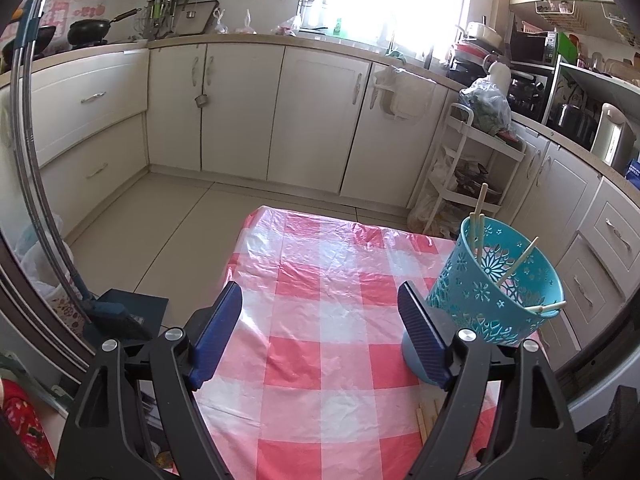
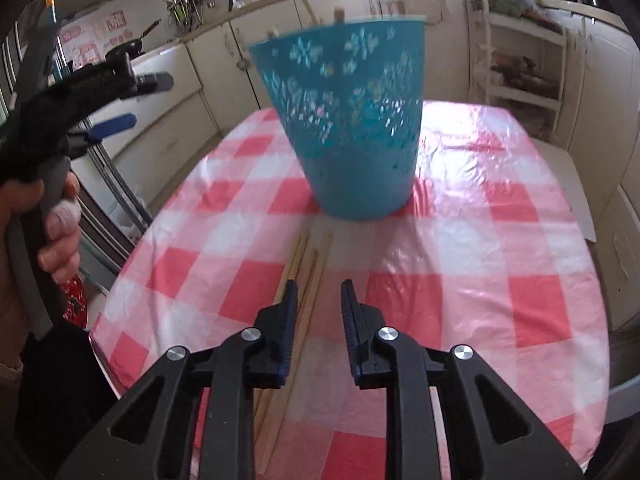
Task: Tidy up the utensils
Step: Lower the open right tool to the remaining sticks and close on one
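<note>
A teal perforated basket stands on the red-and-white checked table and holds several wooden chopsticks. In the right wrist view the basket looks tilted and blurred. More chopsticks lie flat on the cloth in front of it; their ends also show in the left wrist view. My right gripper is open just above them, its left finger over them. My left gripper is open and empty, left of the basket; it also shows in the right wrist view.
Cream kitchen cabinets run along the back and right. A white tiered cart stands behind the table. A dustpan and broom sit on the floor at the left. The table's left edge is near the hand.
</note>
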